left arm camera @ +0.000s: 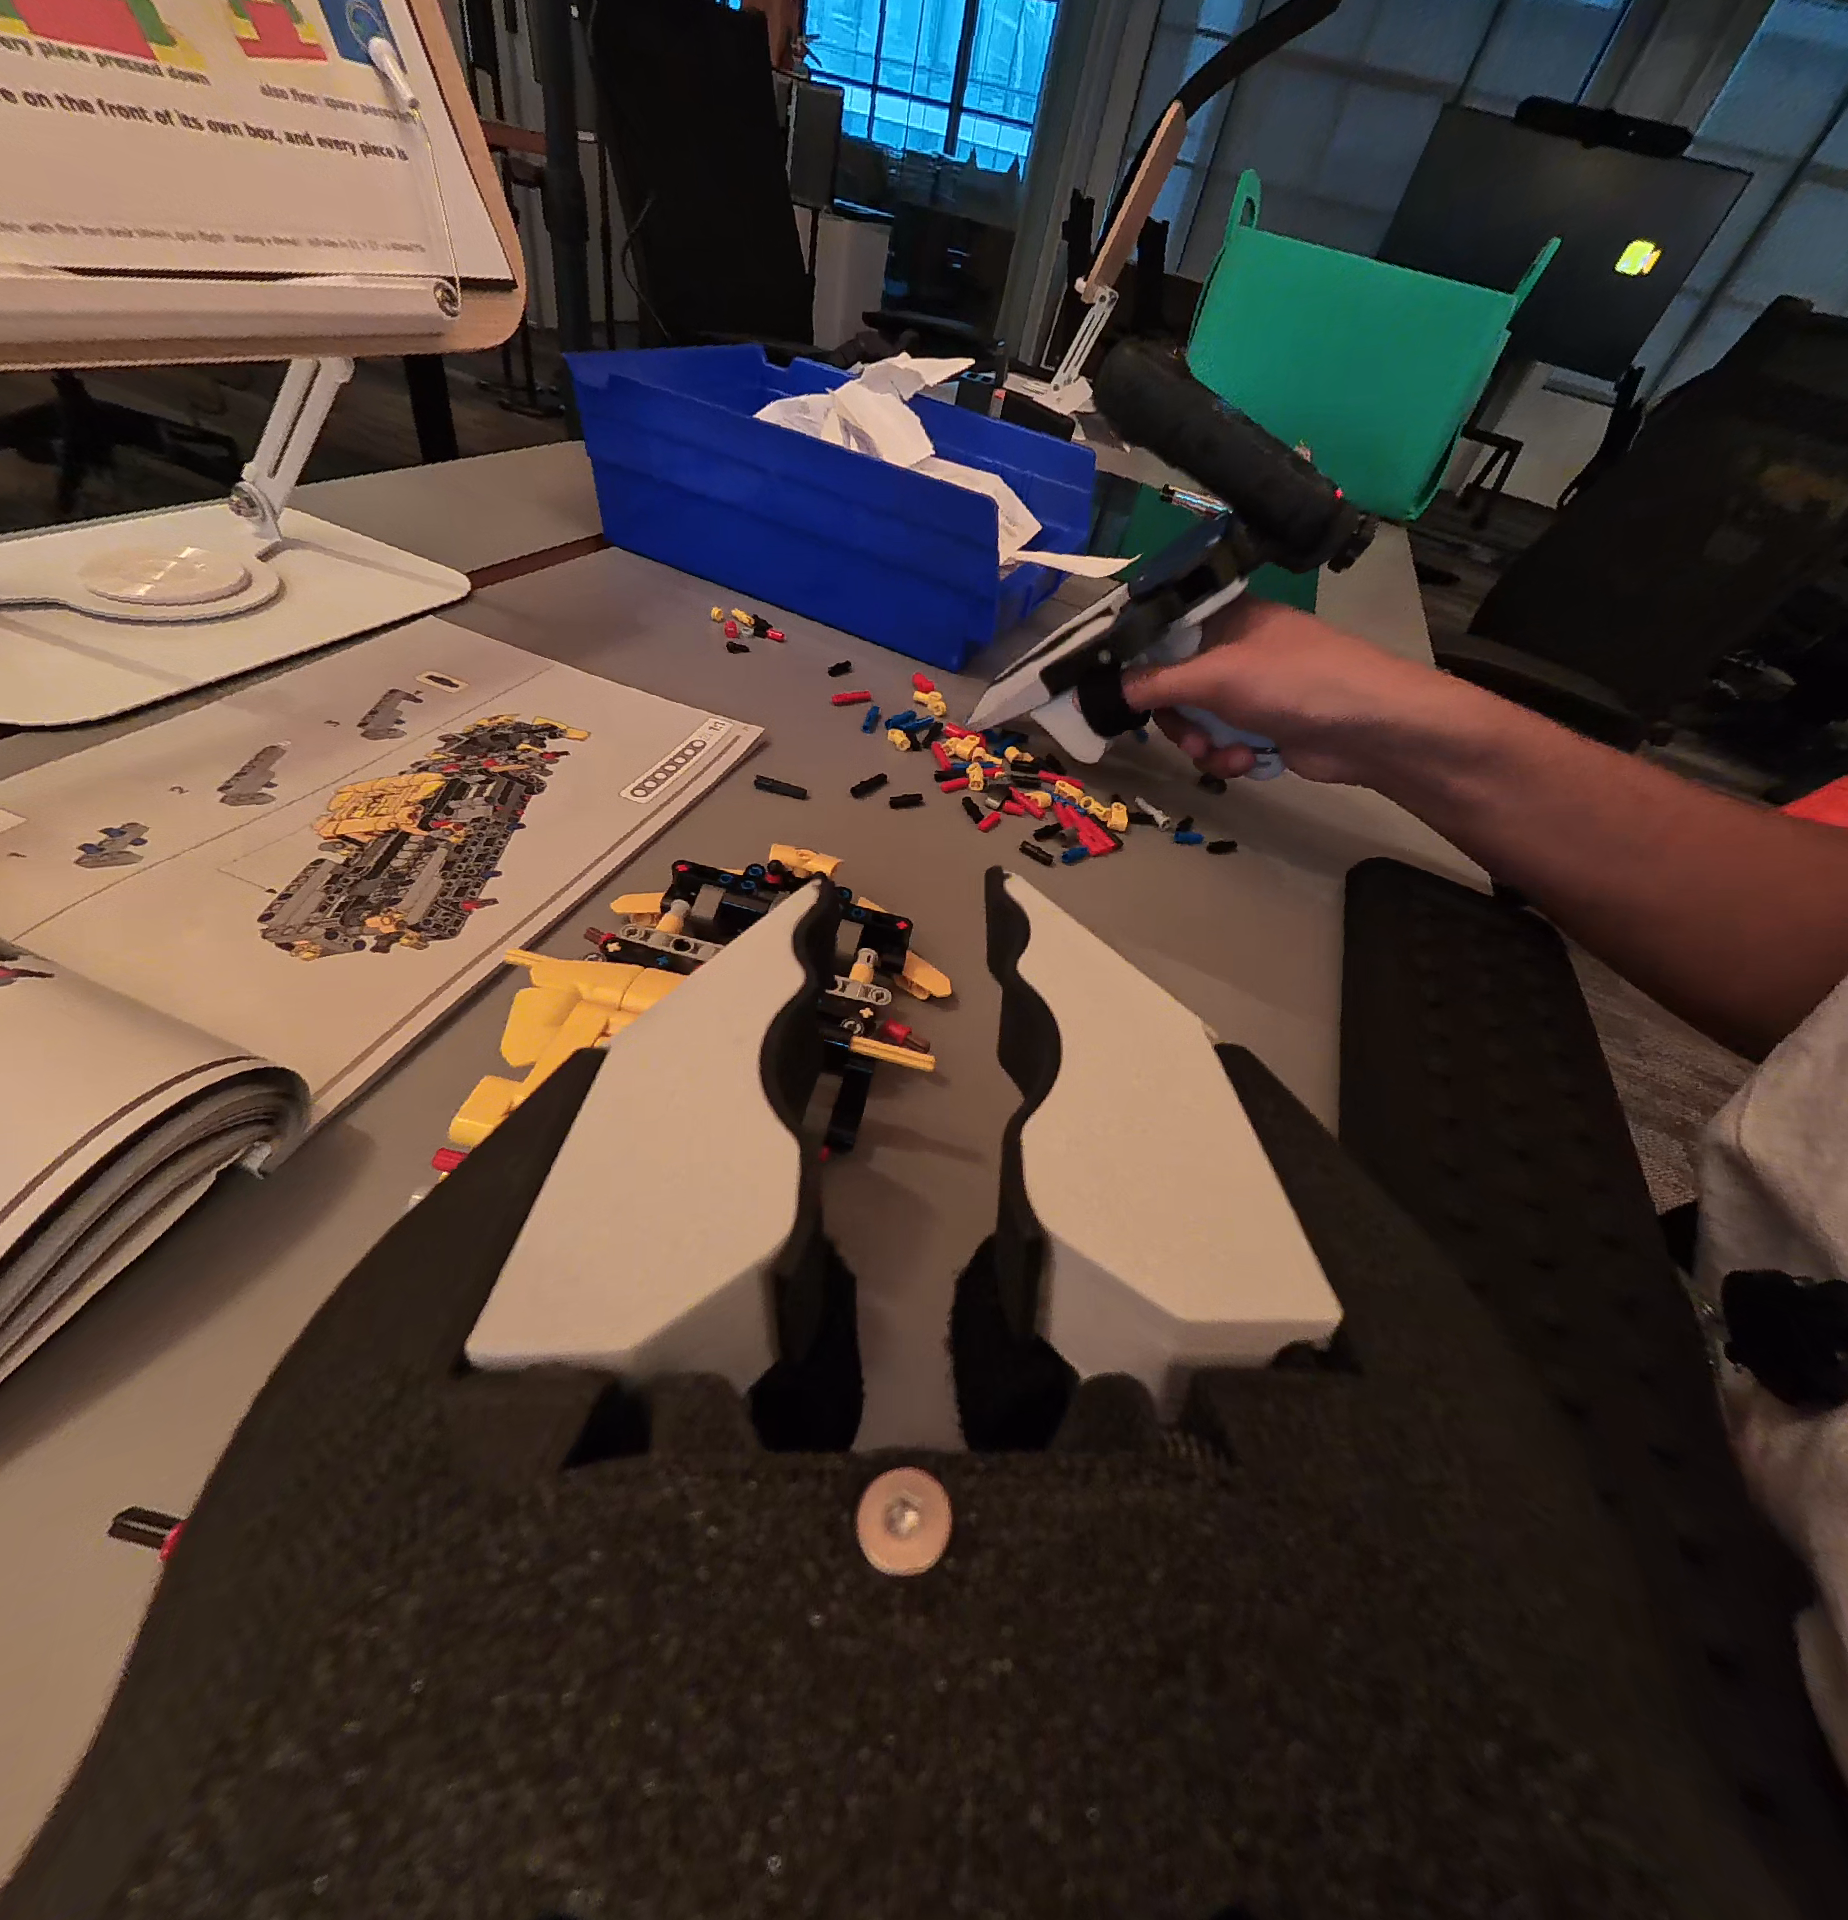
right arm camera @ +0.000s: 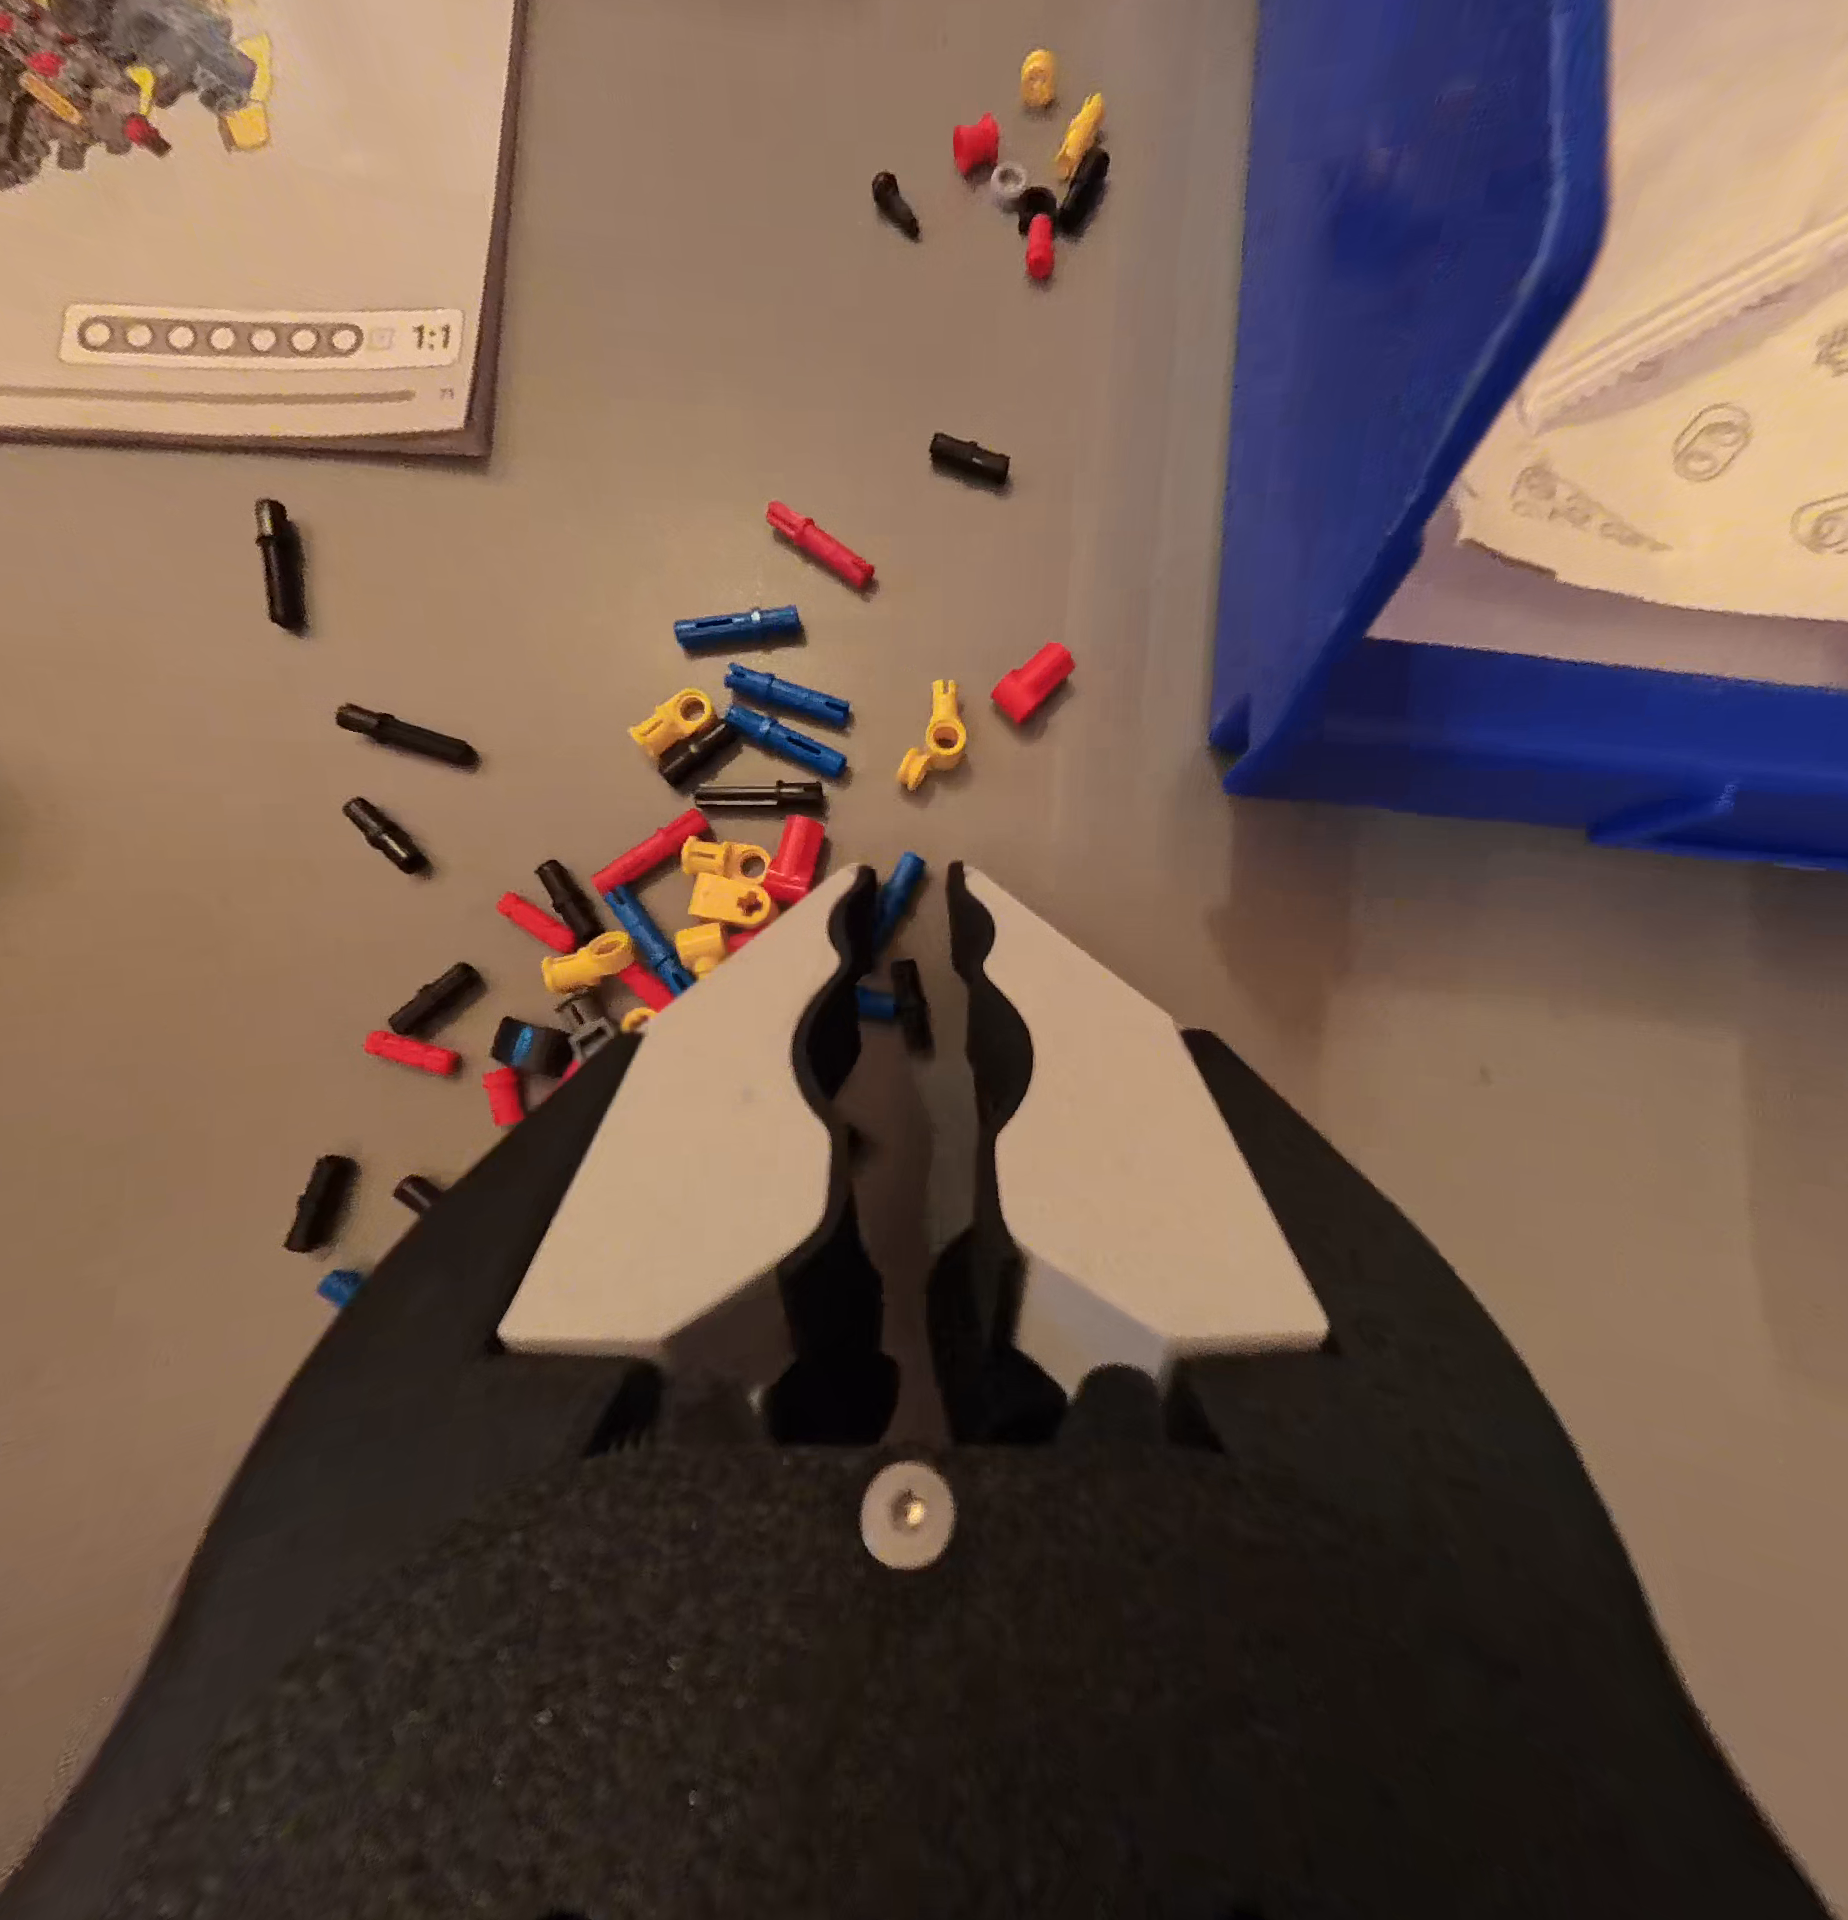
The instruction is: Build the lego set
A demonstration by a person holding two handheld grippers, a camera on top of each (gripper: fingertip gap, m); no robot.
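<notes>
1. Left wrist view. The left hand-held gripper (left arm camera: 904,883) has its jaws parted by a clear gap and grips nothing. It hovers over the grey surface (left arm camera: 1159,935).
2. Same view. The part-built yellow and black lego model (left arm camera: 754,966) lies on the surface just beyond the left fingertip, toward 11 o'clock, and is partly hidden by it.
3. Same view. The open instruction booklet (left arm camera: 380,821) lies at 10 o'clock. The blue bin (left arm camera: 795,499) of crumpled paper bags stands at 12 o'clock. A white document stand (left arm camera: 203,582) is at 10 o'clock, farther off.
4. Same view. At 1 o'clock the right hand-held gripper (left arm camera: 977,717), held in a person's hand (left arm camera: 1263,696), points its tips down into the scatter of loose pins and connectors (left arm camera: 1024,790).
5. Right wrist view. The right hand-held gripper (right arm camera: 904,868) is open only narrowly. A blue pin (right arm camera: 896,891) lies between the tips; whether they press on it cannot be told.
6. Same view. The loose pins (right arm camera: 691,883) spread from 9 to 12 o'clock. The booklet corner (right arm camera: 276,343) is at 10 o'clock and the bin (right arm camera: 1419,416) at 2 o'clock.
7. Handling, as judgement. The pins are light, stiff, smooth plastic, apt to roll or flick away. Take one across its shaft at mid-length. The model is rigid but may shed parts, so hold it by its black frame.
</notes>
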